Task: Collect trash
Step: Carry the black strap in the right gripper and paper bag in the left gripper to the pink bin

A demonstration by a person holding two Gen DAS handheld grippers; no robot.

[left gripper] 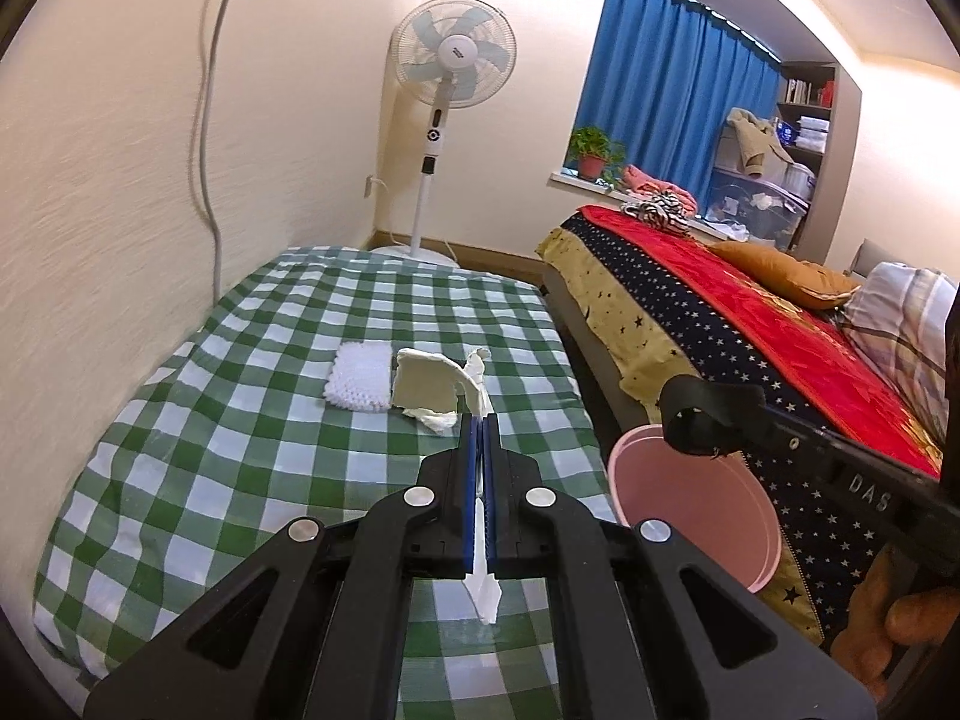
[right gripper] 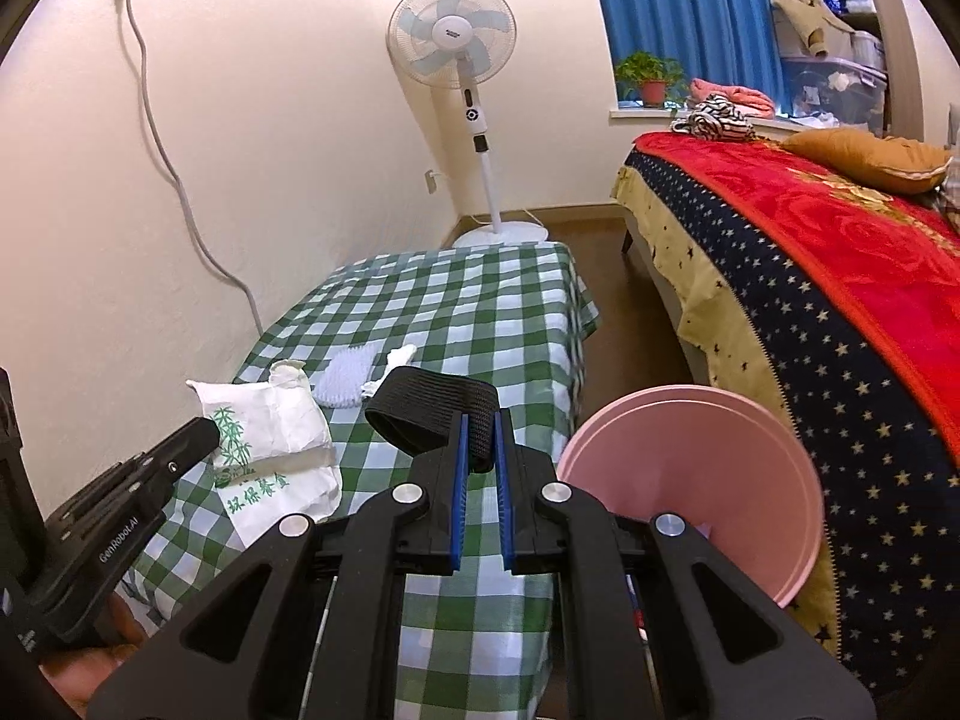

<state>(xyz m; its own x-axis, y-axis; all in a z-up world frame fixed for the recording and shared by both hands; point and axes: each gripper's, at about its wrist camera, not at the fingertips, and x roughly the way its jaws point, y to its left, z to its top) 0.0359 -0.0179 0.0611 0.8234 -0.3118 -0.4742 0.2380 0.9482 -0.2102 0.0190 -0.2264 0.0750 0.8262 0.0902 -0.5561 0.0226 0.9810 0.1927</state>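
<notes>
Pinching a white paper bag tight, the left gripper holds it just above the checked bench. The right gripper is clamped on a black band, right beside the pink bin. A white knitted pad lies on the cloth.

A green-and-white checked cloth-covered table carries a white crocheted pad ahead of the tool, beside crumpled tissue.
</notes>
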